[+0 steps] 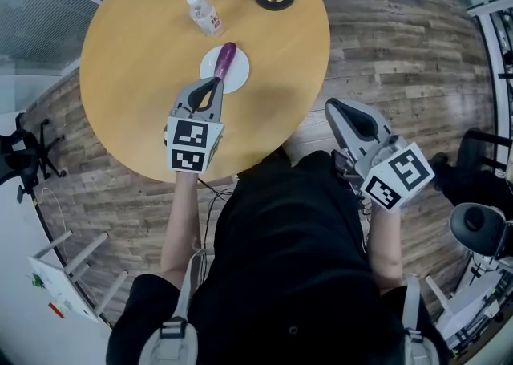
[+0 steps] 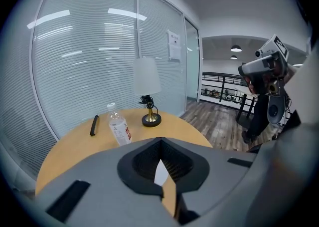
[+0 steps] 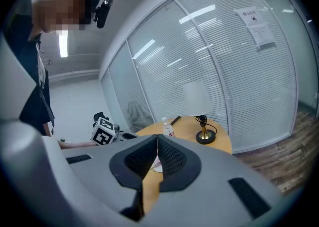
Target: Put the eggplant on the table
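Eggplant [image 1: 225, 60] lies on plate [image 1: 240, 71]; left gripper [image 1: 214, 84] and right gripper [image 1: 334, 108] both pressed together, empty

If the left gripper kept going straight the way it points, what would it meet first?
Likely the eggplant on the plate, right ahead of the left gripper in the head view; height unclear, it might pass over.

The person holds both grippers out in front of the torso [image 1: 288, 259]. The left gripper [image 1: 215, 85] reaches forward and tilts downward, its jaws pressed together, with the bare left forearm [image 1: 183, 219] stretched out behind it. The right gripper [image 1: 331, 107] sits off to the side, nearer level, jaws likewise closed, on the right forearm [image 1: 385, 243].
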Tool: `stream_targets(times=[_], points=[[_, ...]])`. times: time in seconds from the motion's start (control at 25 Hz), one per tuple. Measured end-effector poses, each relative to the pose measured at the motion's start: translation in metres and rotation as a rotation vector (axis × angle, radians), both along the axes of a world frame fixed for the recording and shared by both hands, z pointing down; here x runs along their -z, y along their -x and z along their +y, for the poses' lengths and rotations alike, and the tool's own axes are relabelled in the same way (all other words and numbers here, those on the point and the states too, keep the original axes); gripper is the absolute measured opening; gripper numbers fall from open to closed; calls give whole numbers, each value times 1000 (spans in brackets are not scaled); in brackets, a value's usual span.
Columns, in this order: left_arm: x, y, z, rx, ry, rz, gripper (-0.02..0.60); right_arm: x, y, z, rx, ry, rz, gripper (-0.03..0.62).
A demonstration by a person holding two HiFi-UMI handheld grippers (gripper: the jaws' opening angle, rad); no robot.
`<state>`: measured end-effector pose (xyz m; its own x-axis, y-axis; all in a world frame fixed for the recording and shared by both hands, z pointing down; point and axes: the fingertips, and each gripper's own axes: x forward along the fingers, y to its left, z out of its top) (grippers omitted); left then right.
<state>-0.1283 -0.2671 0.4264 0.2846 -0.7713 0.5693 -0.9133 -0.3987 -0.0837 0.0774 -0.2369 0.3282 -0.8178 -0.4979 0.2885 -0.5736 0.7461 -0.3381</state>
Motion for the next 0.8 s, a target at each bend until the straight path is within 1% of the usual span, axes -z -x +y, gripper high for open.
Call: stream_targets(times=[0.08,0.24,0.4,0.48,0.64,0.72,0.8], points=[[3,-3,8,-1,-2,14,11,0,-2,4,7,0,-2,17],[9,-17,28,-8,-8,74,11,1,-12,15,21,-11,6,17],[18,-33,48,-19,-30,87,11,3,-26,25,20,-21,3,17],[26,-45,58,-31,-38,135,11,5,-34,33,21,-25,5,17],[33,-74,83,-39,-25,253,11,9,-56,56,25,-31,10,17],[37,-88,99,-40,-18,292,11,8,-67,70,22,-31,13,17],[40,-101,115,-47,-13,312,11,6,-79,82,12,-27,11,17]])
